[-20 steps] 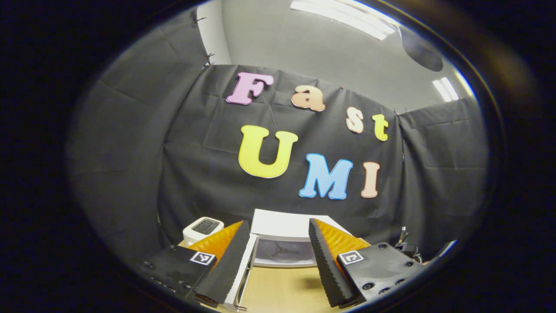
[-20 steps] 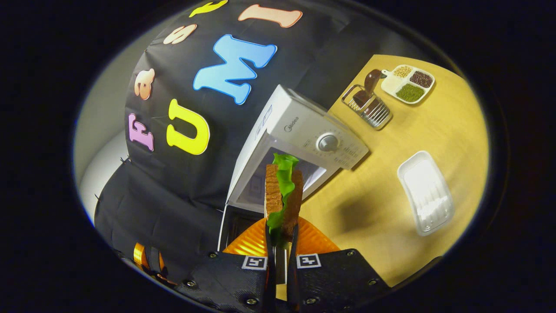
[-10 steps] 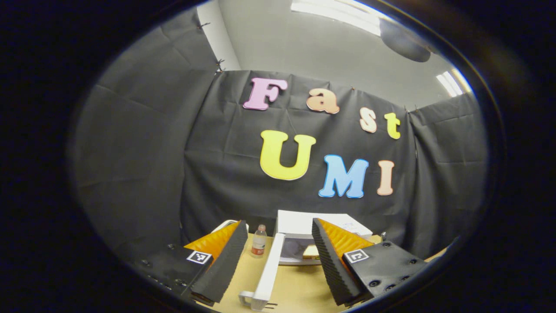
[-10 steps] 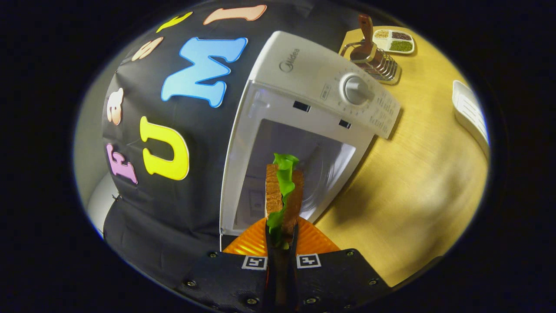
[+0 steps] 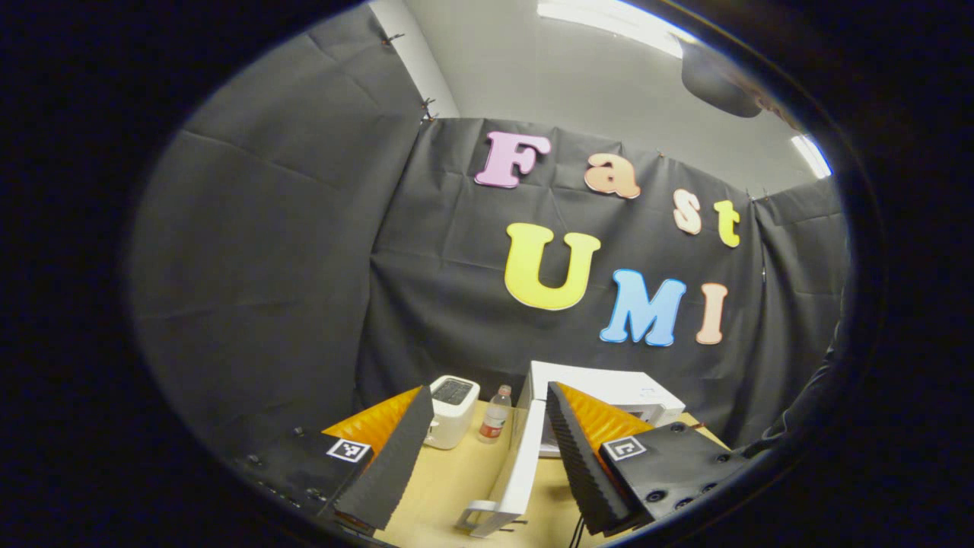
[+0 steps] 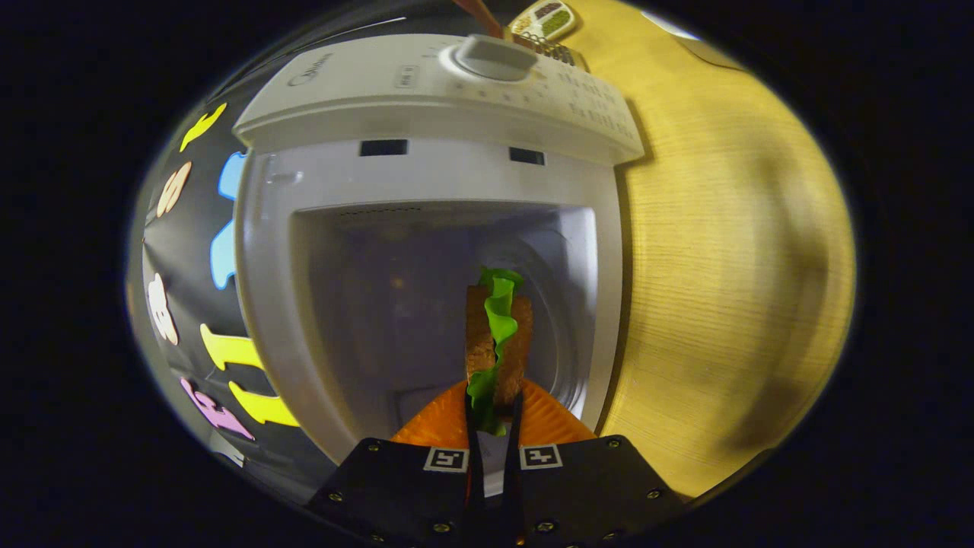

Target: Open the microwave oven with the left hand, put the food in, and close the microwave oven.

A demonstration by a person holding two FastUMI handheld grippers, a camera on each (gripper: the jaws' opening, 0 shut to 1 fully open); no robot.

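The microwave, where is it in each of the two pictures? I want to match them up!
Left gripper view: the microwave sits low, right of middle, partly behind the open left gripper; its door swings out toward the camera.
Right gripper view: the microwave is up close, its open cavity facing the right gripper, which pinches a sandwich.
Shared landmark: the wooden table under the microwave.

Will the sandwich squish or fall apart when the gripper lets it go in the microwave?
Probably a bit squishy: the right hand-held gripper pinches the sandwich thin between its fingers. The lettuce looks floppy and wavy, so it could slip out. Held on edge, the sandwich will likely tip flat inside the microwave once released.
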